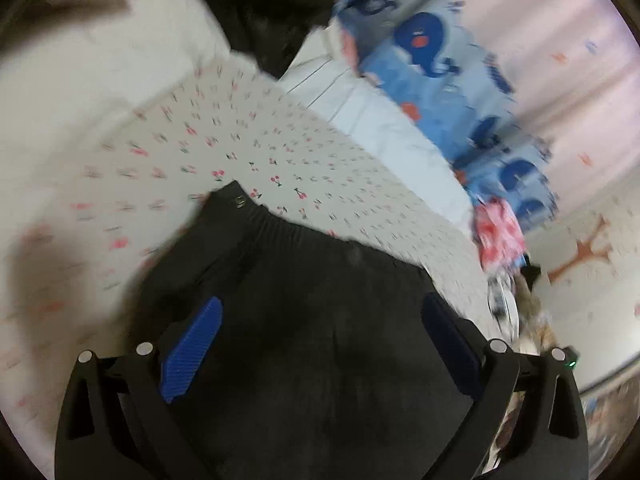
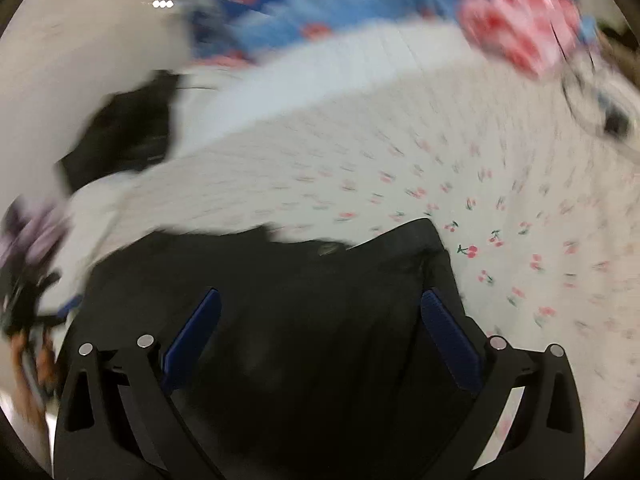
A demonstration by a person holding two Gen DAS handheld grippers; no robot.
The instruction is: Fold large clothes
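Black soft garment with a ribbed elastic waistband (image 1: 304, 320), lying on the cherry-printed white bedsheet (image 1: 224, 148), under both tools.

Left gripper (image 1: 320, 344) and right gripper (image 2: 320, 332) both hang over it with blue pads spread wide, pinching nothing. The cloth looks limp and light, likely to sag and slide; the thicker waistband edge (image 2: 332, 246) and its corners seem the firmest places to pinch.

The garment (image 1: 320, 320) lies on the bed (image 1: 240, 152) right under both my hand-held grippers, left (image 1: 320, 344) and right (image 2: 320, 340), its waistband (image 1: 280, 220) at the far edge. Beyond it runs bare bed sheet, then a pillow (image 1: 380, 128), with a bundled quilt (image 1: 452, 80) behind that. Another dark garment (image 1: 264, 20) sits far left of the pillow.
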